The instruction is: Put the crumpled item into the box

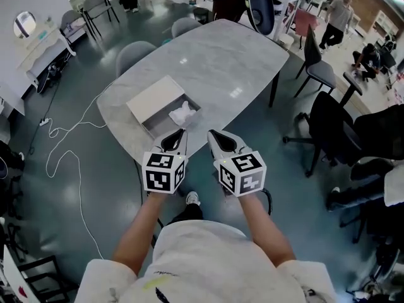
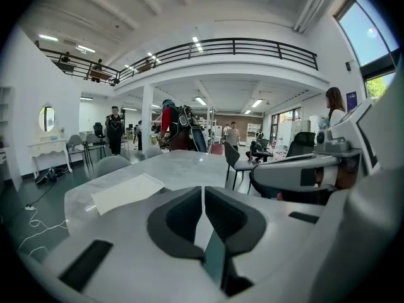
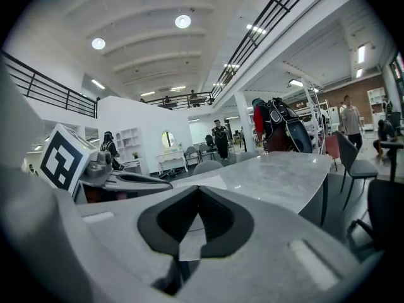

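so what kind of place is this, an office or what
Probably a large open-plan office or workshop hall. A long marble-look table stands on an open floor, black office chairs sit beside it, and a railed balcony runs along the upper level under a high ceiling.

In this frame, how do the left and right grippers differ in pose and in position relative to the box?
The left gripper ends at the near edge of the open box, which holds the crumpled item. The right gripper ends at the edge of the table, off to the box's right. The left gripper leans rightward and the right gripper leftward, so their tips converge. Both have their fingers together, with nothing between them.
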Demonstrator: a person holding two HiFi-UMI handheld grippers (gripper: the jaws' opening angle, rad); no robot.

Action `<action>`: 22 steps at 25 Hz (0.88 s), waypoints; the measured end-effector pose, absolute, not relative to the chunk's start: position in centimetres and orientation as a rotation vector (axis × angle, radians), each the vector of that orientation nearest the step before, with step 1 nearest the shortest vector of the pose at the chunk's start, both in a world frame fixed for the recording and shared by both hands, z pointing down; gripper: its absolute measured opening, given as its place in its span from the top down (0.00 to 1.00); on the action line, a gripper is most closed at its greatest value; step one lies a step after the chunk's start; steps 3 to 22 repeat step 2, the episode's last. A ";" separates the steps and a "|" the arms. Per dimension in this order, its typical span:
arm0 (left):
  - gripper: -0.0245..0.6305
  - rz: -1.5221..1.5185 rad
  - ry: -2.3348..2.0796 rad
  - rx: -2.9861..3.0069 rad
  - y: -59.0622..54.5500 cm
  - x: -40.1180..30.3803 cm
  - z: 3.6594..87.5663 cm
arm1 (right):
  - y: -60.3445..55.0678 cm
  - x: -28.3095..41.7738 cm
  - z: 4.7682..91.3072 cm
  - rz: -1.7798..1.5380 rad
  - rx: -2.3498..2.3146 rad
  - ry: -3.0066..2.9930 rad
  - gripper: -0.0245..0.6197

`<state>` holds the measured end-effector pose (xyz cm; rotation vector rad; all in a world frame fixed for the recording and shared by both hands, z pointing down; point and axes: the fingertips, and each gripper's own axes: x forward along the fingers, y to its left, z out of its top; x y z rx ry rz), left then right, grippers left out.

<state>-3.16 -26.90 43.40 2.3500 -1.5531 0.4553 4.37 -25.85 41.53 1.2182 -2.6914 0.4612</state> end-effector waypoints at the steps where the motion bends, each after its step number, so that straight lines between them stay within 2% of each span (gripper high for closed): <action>1: 0.93 0.456 -1.553 2.350 -26.9 -3.3 43.4 | -25.9 4.2 41.5 0.459 1.218 -2.692 0.95; 22: 0.93 0.456 -1.553 2.350 -27.0 -3.5 43.4 | -25.9 4.0 41.5 0.458 1.218 -2.692 0.95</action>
